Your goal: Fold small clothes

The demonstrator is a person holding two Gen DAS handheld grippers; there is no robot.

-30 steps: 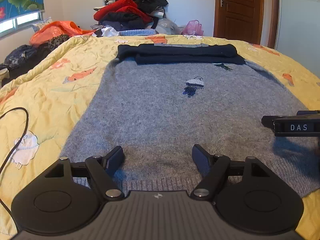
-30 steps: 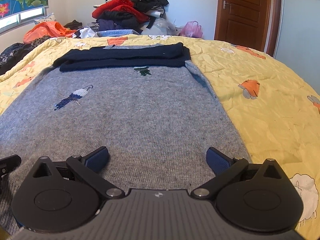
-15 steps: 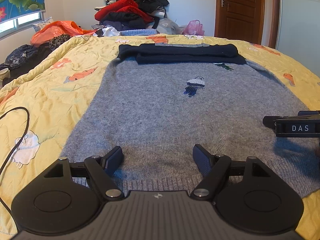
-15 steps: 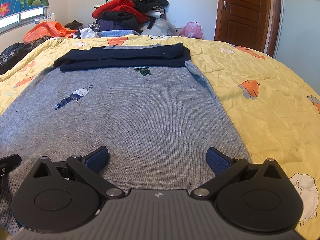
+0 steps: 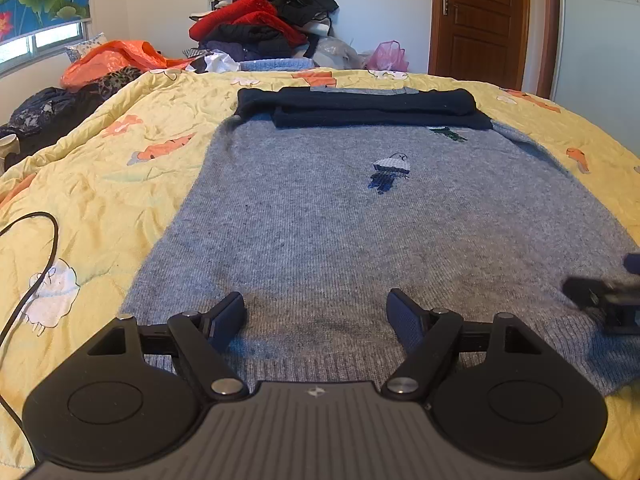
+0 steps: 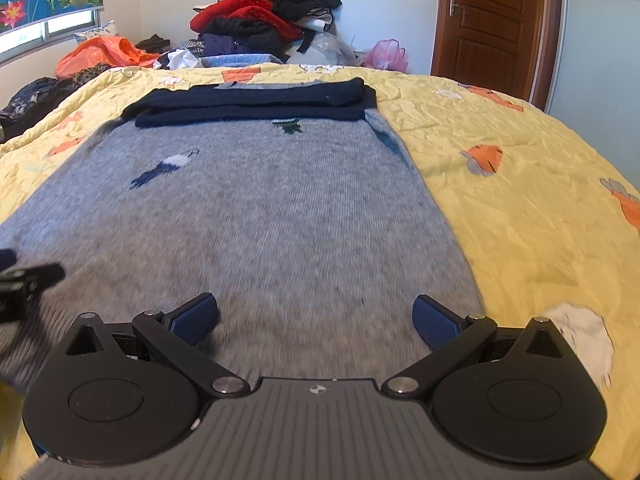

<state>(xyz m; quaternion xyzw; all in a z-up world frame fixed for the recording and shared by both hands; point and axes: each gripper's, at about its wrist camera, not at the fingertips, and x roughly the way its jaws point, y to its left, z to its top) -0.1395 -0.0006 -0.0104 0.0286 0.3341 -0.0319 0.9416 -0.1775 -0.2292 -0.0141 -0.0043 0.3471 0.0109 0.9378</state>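
A grey knit sweater [image 5: 360, 216] lies flat on the yellow bedspread [image 5: 100, 176], its dark navy sleeves [image 5: 360, 106] folded across the far end. It also shows in the right wrist view [image 6: 248, 208]. My left gripper [image 5: 316, 316] is open and empty, low over the near hem toward the sweater's left side. My right gripper [image 6: 314, 318] is open and empty, low over the hem near the sweater's right edge. Each gripper shows at the edge of the other's view, the right one [image 5: 608, 300] blurred and the left one [image 6: 24, 284].
A heap of clothes [image 5: 260, 28] is piled beyond the bed's far edge, with orange fabric [image 5: 116, 56] at far left. A black cable [image 5: 36, 264] lies on the bedspread to the left. A wooden door [image 5: 480, 20] stands at back right.
My right gripper has dropped lower and nearer the sweater's hem, and its view is blurred by motion. My left gripper has barely moved. Both stay open.
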